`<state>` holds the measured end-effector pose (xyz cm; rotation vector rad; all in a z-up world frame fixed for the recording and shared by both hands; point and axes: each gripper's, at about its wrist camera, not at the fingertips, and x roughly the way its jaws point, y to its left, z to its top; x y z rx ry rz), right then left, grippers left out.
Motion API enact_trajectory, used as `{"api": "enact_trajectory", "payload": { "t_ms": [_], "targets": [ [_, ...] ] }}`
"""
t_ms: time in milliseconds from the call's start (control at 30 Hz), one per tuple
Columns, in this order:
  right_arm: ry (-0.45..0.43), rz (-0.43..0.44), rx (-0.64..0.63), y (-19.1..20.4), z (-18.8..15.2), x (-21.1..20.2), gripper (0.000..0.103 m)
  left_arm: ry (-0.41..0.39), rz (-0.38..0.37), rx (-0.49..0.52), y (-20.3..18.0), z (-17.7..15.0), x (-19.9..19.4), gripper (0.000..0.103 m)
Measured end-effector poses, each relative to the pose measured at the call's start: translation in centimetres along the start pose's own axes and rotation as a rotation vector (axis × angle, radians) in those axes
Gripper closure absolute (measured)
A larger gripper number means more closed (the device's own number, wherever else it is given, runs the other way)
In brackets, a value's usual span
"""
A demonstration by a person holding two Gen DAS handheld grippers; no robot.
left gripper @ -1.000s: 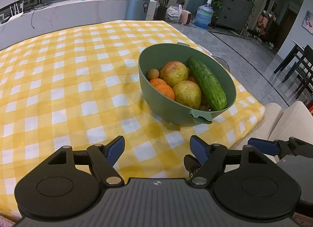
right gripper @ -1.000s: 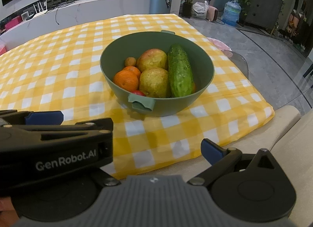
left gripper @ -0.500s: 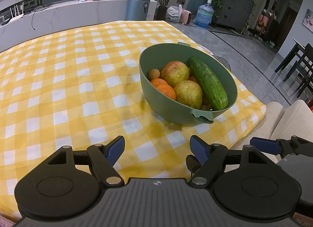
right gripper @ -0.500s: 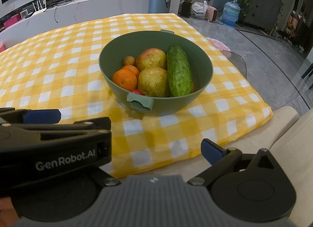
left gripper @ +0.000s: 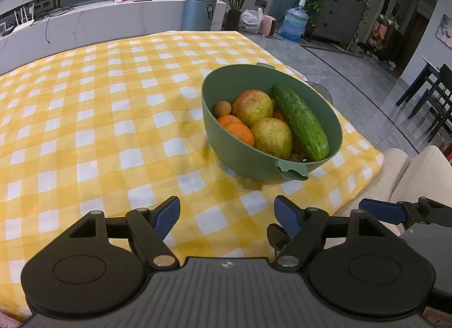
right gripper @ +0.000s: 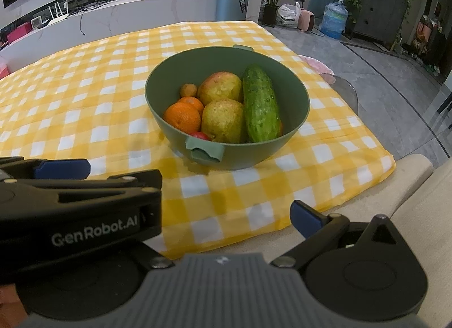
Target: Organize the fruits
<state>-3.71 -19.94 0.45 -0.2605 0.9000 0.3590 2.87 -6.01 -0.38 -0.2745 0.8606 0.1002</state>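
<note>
A green bowl stands on the yellow checked tablecloth, toward its right side. It holds a cucumber, two yellowish pears, oranges, a small brown fruit and something red by the near handle. My left gripper hangs open above the cloth, short of the bowl, with nothing between its pads. My right gripper is open near the table's front edge. Its left finger is hidden behind the left gripper's body.
The cloth ends at the table's right and near edges. Beige cushions lie beyond the near right corner. Behind the table runs a white counter, with a grey bin, a plant and a water bottle on the floor.
</note>
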Motion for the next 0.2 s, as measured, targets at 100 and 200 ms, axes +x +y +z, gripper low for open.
{"api": "enact_trajectory", "payload": {
  "t_ms": [100, 200],
  "targets": [
    [0.002, -0.002, -0.002, 0.00, 0.01, 0.07, 0.005, 0.000, 0.000, 0.001, -0.02, 0.01, -0.04, 0.014],
    [0.003, -0.001, -0.002, 0.02, 0.02, 0.09, 0.005, 0.002, 0.000, 0.002, 0.00, 0.03, -0.03, 0.014]
  ]
}}
